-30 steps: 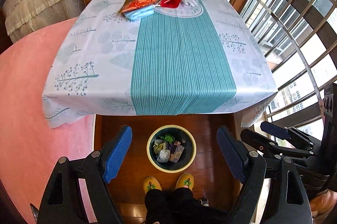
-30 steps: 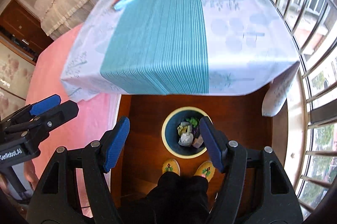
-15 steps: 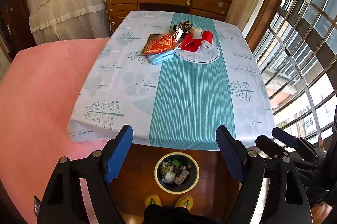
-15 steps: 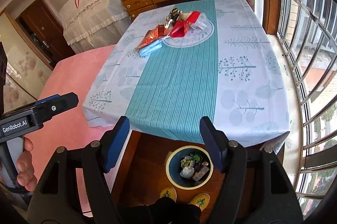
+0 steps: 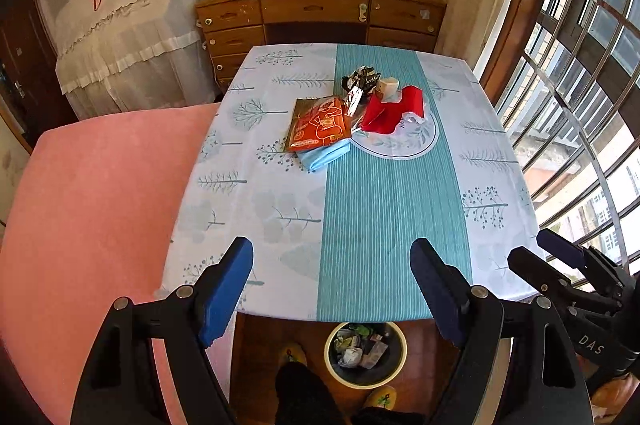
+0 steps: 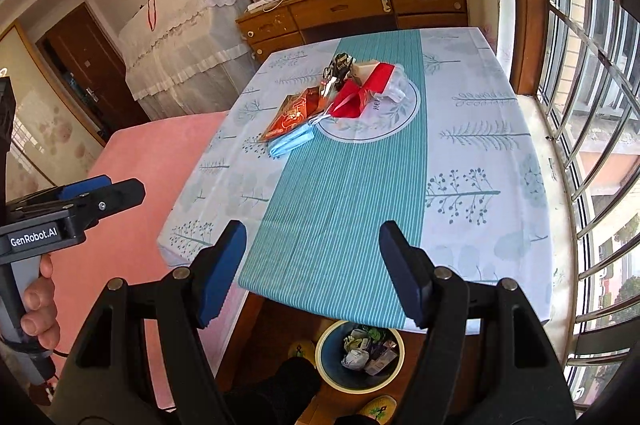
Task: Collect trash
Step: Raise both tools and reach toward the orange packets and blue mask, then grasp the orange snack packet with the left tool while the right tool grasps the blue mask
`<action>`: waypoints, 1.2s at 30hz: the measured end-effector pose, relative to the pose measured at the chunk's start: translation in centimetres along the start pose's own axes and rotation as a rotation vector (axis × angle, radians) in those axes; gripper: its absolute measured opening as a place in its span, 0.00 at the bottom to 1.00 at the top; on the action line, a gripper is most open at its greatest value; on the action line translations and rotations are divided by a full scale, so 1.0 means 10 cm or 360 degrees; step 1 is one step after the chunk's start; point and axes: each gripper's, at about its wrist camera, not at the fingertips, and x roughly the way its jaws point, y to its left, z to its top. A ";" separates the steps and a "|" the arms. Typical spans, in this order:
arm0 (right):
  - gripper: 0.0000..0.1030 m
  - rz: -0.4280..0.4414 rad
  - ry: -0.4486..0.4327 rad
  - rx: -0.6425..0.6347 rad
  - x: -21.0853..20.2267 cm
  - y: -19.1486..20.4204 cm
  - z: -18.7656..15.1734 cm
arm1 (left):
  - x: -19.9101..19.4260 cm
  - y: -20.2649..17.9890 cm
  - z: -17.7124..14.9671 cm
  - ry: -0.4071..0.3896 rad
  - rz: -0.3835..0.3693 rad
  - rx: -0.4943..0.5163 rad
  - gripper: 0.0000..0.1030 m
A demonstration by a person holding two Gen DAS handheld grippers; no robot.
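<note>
A heap of trash lies at the far half of the table: an orange packet (image 5: 318, 125) (image 6: 292, 113), a folded blue face mask (image 5: 322, 157) (image 6: 291, 141), a red bag (image 5: 394, 111) (image 6: 362, 89), a dark crumpled wrapper (image 5: 360, 81) (image 6: 339, 65) and a small white roll (image 5: 388, 87). A round bin (image 5: 366, 355) (image 6: 360, 355) holding wrappers stands on the floor under the table's near edge. My left gripper (image 5: 332, 285) hangs open and empty above the near edge. My right gripper (image 6: 314, 265) is likewise open and empty, beside it.
The table (image 5: 380, 205) wears a white and teal cloth with a round mat (image 5: 400, 141). A pink mattress (image 5: 88, 209) lies to the left, a wooden dresser (image 5: 320, 17) behind, barred windows (image 5: 580, 85) to the right. A person's dark-clad legs and slippers (image 5: 384, 397) stand by the bin.
Both grippers have risen and tilted up from over the bin, so the whole table and the room behind come into view. Jaws stay open and empty.
</note>
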 end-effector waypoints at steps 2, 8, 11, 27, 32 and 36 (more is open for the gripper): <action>0.64 -0.0027 -0.0008 0.0022 0.13 0.02 0.11 | 0.16 0.07 0.22 0.0025 -0.0041 0.0027 0.80; 0.58 -0.0154 0.0007 0.0143 0.71 0.04 0.43 | 0.96 0.18 0.97 0.0161 -0.0167 0.0178 0.80; 0.58 -0.0218 0.0048 0.0283 1.08 0.00 0.54 | 1.48 0.19 1.34 0.0272 -0.0205 0.0283 0.80; 0.53 -0.0461 0.0192 0.0627 2.64 -0.13 0.84 | 3.86 -0.20 2.15 0.0670 -0.0157 0.0620 0.80; 0.53 -0.0473 0.0178 0.0682 2.81 -0.17 0.91 | 4.14 -0.14 2.22 0.0710 -0.0206 0.0551 0.69; 0.53 -0.0464 0.0191 0.0702 2.88 -0.15 0.89 | 4.26 -0.08 2.23 0.0725 -0.0201 0.0561 0.61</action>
